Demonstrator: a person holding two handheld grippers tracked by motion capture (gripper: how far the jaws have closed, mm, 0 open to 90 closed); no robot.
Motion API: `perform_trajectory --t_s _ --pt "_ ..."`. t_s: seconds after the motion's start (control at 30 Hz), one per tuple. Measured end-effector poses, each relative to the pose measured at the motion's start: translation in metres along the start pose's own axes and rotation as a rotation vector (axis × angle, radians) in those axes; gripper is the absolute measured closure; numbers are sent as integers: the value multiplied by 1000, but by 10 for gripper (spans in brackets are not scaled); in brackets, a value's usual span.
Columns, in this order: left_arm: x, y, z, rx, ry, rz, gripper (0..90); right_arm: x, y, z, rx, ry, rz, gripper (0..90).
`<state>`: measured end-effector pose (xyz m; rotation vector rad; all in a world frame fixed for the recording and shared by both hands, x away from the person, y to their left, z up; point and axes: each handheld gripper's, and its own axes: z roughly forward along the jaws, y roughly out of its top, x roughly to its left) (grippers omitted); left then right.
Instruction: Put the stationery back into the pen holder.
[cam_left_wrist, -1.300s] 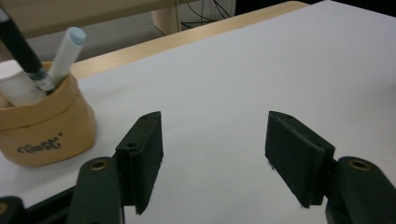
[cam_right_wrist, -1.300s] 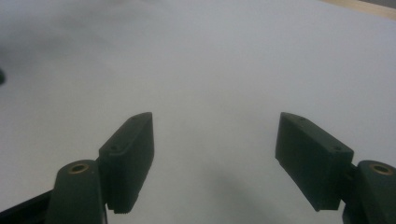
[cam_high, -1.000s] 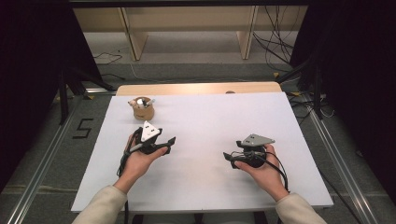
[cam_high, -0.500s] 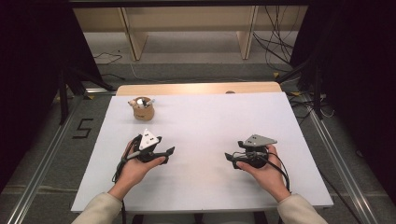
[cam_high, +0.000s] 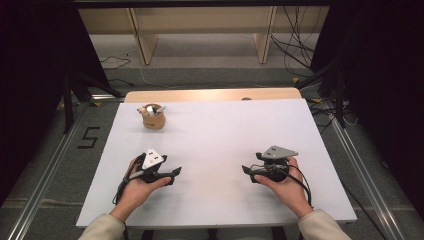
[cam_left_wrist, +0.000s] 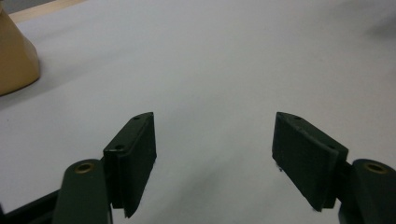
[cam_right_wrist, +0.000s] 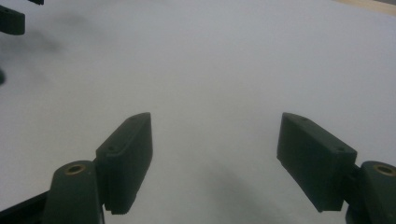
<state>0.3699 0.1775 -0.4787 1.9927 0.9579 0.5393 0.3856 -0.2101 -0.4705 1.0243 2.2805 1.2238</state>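
I have the left gripper (cam_high: 170, 173) low over the white rectangular tabletop (cam_high: 220, 135); its 2 black jaws have just been opening and stand wide apart, with bare table between them. The right gripper (cam_high: 248, 171) sits opposite it, jaws spread too, holding nothing. The small tan wooden cup of pens (cam_high: 152, 116) stands at 11 o'clock, well apart from both.

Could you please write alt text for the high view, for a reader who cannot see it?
A person's two hands rest on a white table, each holding a black gripper with nothing between its jaws: the left gripper and the right gripper point toward each other. A small tan cup holding a few small items stands alone at the far left.
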Motion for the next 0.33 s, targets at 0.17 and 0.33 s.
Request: perform_trajectory --t_s 0.17,0.33 --pt "-3 -4 3 19 -8 7 294 -1 -1 -1 2 1 -4 269" --pt "-6 -6 4 23 -20 8 291 -1 -1 -1 1 3 -3 264"
